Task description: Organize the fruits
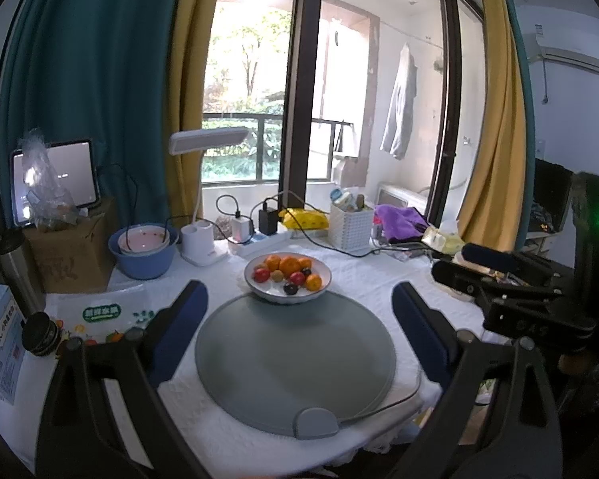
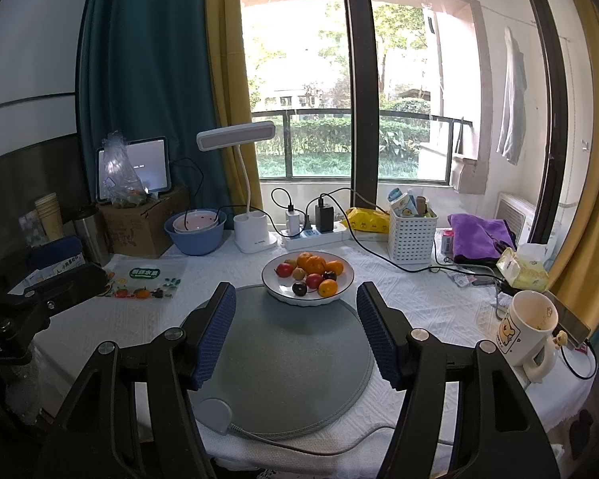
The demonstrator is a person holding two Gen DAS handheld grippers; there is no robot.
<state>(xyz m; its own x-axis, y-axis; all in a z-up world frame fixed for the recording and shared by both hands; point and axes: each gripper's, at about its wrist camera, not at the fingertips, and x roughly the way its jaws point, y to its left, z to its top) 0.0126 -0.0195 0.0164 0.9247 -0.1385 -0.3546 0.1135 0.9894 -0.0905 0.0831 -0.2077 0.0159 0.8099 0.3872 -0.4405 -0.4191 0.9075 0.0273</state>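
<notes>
Both grippers, left gripper [image 1: 299, 307] and right gripper [image 2: 295, 303], are being held with fingers apart, empty. Heaped fruits [image 2: 309, 271] in the shallow plate [image 2: 345, 285] are being judged liable to roll if nudged.

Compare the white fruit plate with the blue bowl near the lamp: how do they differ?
The white fruit plate is shallow and wide; the blue bowl is deep. The plate holds loose fruits; the bowl holds a smaller pink bowl. The plate rests partly on the grey round mat; the bowl stands at the back beside the cardboard box. Both are round and upright.
</notes>
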